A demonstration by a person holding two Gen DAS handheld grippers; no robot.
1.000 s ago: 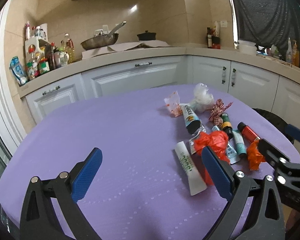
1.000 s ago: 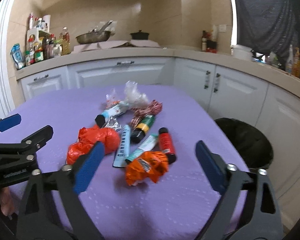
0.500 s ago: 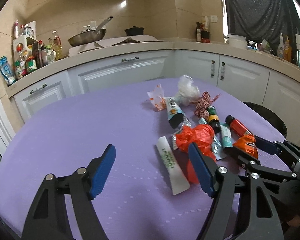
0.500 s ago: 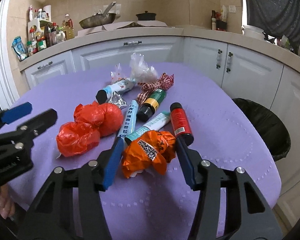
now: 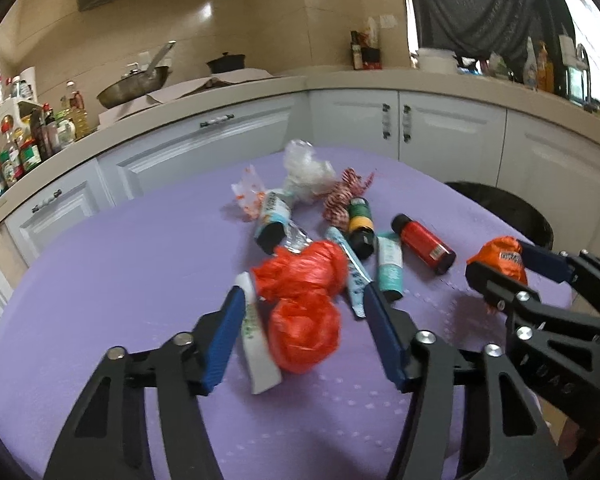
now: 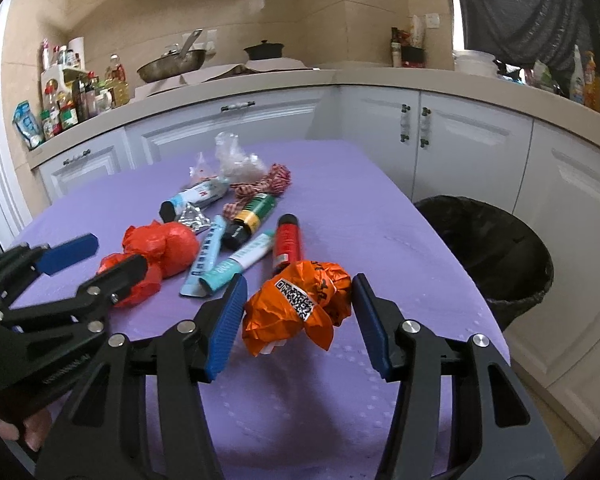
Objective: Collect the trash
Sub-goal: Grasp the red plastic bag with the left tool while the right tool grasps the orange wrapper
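Note:
A pile of trash lies on the purple table [image 5: 140,248]. My left gripper [image 5: 304,336] is open, its fingers either side of a crumpled red plastic bag [image 5: 304,296] and a white tube [image 5: 256,344]. My right gripper [image 6: 296,320] is open around a crumpled orange wrapper [image 6: 300,304] with a QR code; the pads do not visibly touch it. The wrapper also shows in the left wrist view [image 5: 500,256]. The red bag shows in the right wrist view [image 6: 156,252]. A black-lined trash bin [image 6: 488,252] stands on the floor right of the table.
Further trash: a red bottle [image 6: 286,240], a green bottle [image 6: 252,212], teal tubes [image 6: 240,260], a checked ribbon [image 6: 268,182], clear plastic [image 6: 234,160]. White cabinets and a worktop with a pan [image 6: 172,64] lie beyond.
Both grippers have moved forward and narrowed. The left now straddles the red bag and white tube; the right now straddles the orange wrapper.

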